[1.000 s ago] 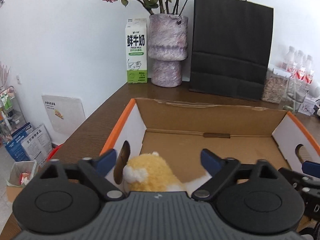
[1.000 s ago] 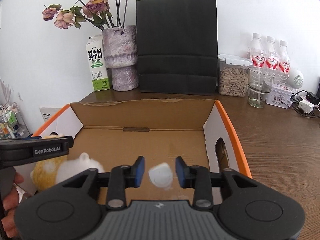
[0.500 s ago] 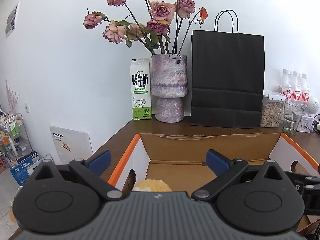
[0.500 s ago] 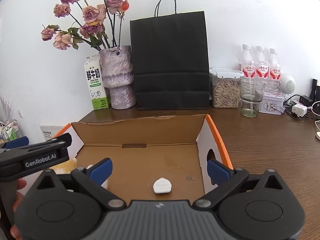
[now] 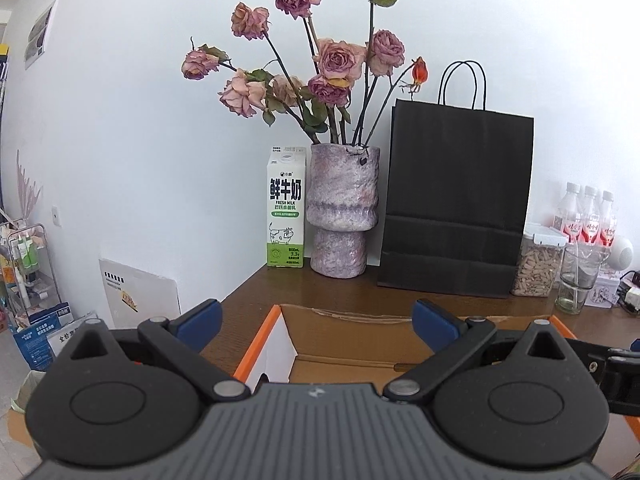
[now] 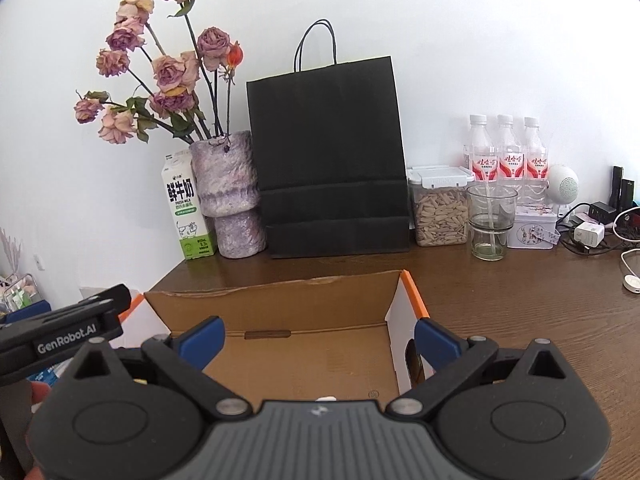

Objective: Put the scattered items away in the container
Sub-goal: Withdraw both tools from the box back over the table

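The cardboard box (image 6: 280, 304) with orange edges sits on the brown table, open at the top. My right gripper (image 6: 318, 336) hovers above its near part, open, nothing between its blue pads. A sliver of the small white item (image 6: 326, 399) shows on the box floor just over the gripper body. My left gripper (image 5: 316, 320) is also open and empty above the left end of the box (image 5: 344, 314). The yellow plush toy is hidden below the grippers. The left gripper's black side (image 6: 64, 332) shows at the left of the right wrist view.
Along the back wall stand a milk carton (image 5: 286, 208), a purple vase with dried roses (image 5: 342, 212), a black paper bag (image 6: 326, 156), a jar of seeds (image 6: 440, 208), a glass (image 6: 490, 220), three bottles (image 6: 504, 152) and chargers with cables (image 6: 592, 232).
Both grippers rose and tilted up, so the box sank in view. The right gripper opened wide and let go of the small white item; the plush toy dropped out of sight.
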A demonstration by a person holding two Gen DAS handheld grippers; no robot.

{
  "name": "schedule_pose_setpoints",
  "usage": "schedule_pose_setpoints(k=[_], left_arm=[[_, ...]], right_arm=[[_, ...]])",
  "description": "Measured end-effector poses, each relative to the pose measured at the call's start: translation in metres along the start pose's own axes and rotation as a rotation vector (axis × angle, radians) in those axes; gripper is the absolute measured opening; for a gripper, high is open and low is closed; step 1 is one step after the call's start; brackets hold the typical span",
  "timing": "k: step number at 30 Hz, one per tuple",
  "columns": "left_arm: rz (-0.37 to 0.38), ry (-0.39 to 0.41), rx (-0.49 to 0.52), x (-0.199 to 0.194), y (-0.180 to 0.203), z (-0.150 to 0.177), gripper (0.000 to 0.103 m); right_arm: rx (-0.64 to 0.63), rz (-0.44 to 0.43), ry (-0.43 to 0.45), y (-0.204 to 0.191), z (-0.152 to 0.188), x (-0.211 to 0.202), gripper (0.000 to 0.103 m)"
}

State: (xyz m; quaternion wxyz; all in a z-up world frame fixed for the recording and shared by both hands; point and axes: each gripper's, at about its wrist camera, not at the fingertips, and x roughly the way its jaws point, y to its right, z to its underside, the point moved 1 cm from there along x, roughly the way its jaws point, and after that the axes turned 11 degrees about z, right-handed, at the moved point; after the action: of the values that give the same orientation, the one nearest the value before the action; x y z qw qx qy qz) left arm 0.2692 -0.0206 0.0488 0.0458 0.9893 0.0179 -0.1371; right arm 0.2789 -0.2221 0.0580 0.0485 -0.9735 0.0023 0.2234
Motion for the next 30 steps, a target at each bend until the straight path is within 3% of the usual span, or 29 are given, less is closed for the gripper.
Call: schedule_pose_setpoints(k=[9, 16, 23, 30], left_arm=[[0.014, 0.046, 0.009, -0.031, 0.003, -0.031, 0.103], [0.032, -0.004, 0.057, -0.075, -0.003, -0.039, 0.103], [0.072, -0.033, 0.081, -0.129, -0.019, -0.031, 0.103], [0.066, -0.068, 0.135, -0.175, -0.036, 0.001, 0.103]], right_arm=[[-0.010, 0.000, 0.057, -0.004, -0.025, -0.032, 0.101], [-0.060, -0.023, 0.086, 0.004, -0.024, -0.091, 0.103], [-0.118, -0.042, 0.081, 0.021, 0.006, -0.153, 0.103], [-0.197, -0.058, 0.028, 0.030, 0.060, -0.201, 0.103]])
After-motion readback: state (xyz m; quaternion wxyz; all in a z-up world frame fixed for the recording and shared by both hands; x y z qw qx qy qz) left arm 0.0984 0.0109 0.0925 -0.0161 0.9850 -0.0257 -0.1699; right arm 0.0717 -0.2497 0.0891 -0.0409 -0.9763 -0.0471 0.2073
